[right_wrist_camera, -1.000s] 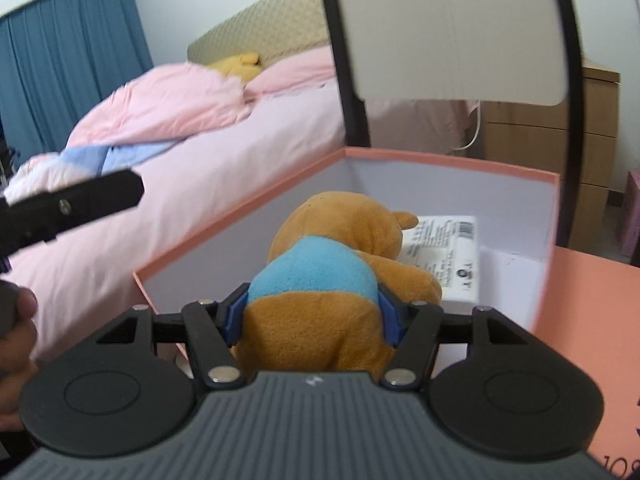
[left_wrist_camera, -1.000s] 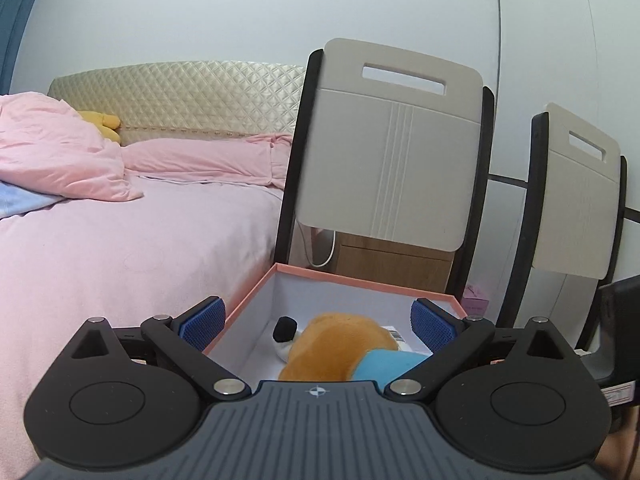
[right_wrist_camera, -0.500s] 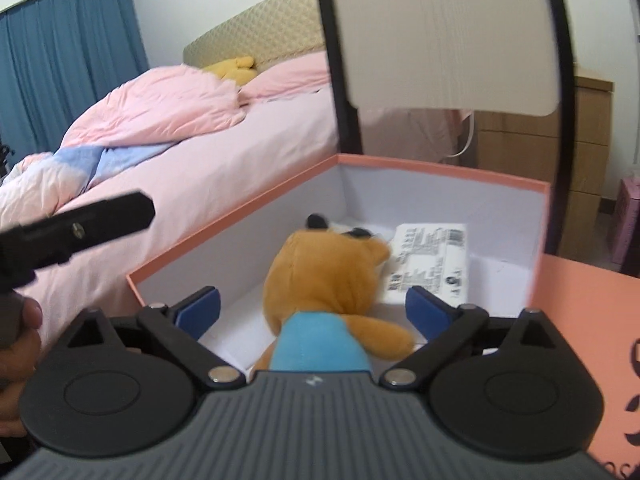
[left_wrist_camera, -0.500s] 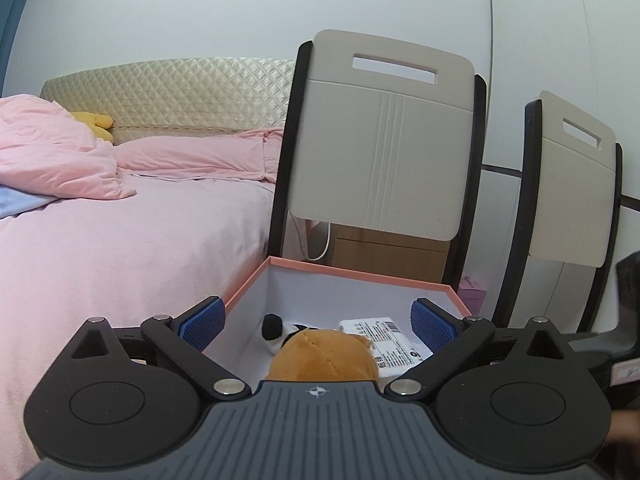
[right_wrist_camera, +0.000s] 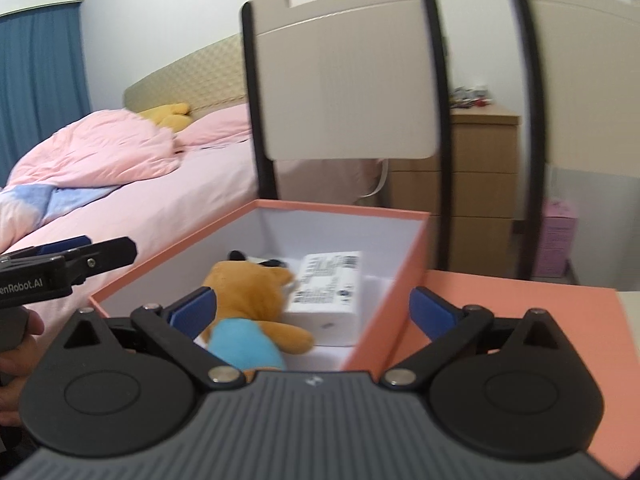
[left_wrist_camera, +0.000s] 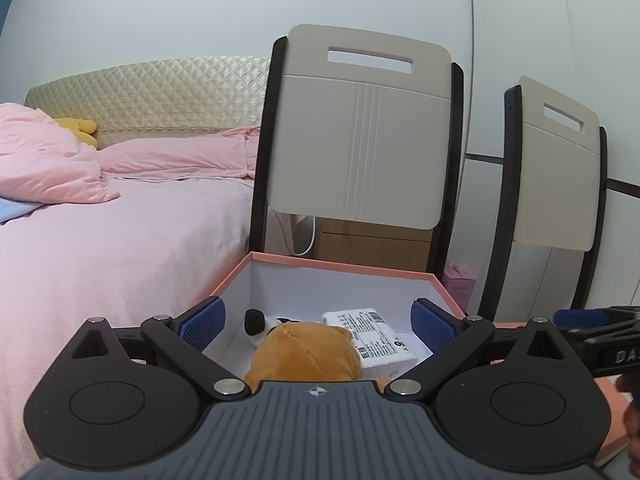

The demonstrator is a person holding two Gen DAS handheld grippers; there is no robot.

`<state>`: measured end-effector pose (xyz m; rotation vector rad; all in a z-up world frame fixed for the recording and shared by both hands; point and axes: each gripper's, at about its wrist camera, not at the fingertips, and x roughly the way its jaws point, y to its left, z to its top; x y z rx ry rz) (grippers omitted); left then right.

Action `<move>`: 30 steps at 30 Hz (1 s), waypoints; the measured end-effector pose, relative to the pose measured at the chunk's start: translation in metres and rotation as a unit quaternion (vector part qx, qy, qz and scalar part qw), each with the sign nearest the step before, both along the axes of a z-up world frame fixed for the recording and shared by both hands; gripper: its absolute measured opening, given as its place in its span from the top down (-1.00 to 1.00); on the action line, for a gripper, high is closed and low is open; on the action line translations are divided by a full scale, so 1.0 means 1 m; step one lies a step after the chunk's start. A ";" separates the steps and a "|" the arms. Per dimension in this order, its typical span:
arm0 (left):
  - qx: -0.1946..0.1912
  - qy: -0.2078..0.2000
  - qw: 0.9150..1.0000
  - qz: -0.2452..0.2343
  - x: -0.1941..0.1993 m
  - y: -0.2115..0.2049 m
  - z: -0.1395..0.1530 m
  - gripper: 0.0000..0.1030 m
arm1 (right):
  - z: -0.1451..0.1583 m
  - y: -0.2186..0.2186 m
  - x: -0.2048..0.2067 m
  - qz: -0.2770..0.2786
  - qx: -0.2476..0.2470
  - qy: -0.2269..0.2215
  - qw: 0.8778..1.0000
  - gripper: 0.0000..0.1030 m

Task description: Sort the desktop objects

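An orange plush bear in a blue shirt (right_wrist_camera: 256, 312) lies inside an open pink box (right_wrist_camera: 384, 288) with white walls. It also shows in the left wrist view (left_wrist_camera: 308, 352), in the same box (left_wrist_camera: 344, 270). A white labelled packet (right_wrist_camera: 328, 284) and a small black-and-white toy (left_wrist_camera: 256, 322) lie beside the bear. My right gripper (right_wrist_camera: 314, 308) is open and empty, over the box's near right wall. My left gripper (left_wrist_camera: 318, 320) is open and empty, above the box's near end.
The box's pink lid (right_wrist_camera: 520, 320) lies flat to the right of the box. Two chair backs (left_wrist_camera: 360, 132) stand just behind the box. A pink bed (left_wrist_camera: 100, 240) is at the left, a wooden nightstand (right_wrist_camera: 476, 184) behind the chairs.
My right gripper opened and let go of the plush bear, which now lies in the box. The right gripper then pulled back and shifted right. The left gripper stayed open.
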<state>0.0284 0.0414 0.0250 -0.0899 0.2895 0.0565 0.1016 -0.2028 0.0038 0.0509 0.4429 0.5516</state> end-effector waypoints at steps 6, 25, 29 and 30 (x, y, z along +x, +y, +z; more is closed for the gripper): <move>0.007 0.002 1.000 -0.007 0.000 -0.005 -0.002 -0.95 | 0.002 -0.027 -0.017 -0.070 0.018 -0.025 0.997 -1.00; 0.013 0.006 1.000 -0.028 0.000 -0.017 -0.006 -0.95 | -0.015 -0.058 -0.053 -0.175 0.032 -0.056 0.982 -1.00; 0.020 0.006 0.999 -0.038 -0.002 -0.025 -0.008 -0.95 | -0.014 -0.058 -0.060 -0.172 0.032 -0.060 0.983 -1.00; 0.022 0.006 0.999 -0.041 -0.003 -0.027 -0.009 -0.95 | -0.014 -0.059 -0.062 -0.173 0.033 -0.059 0.983 -1.00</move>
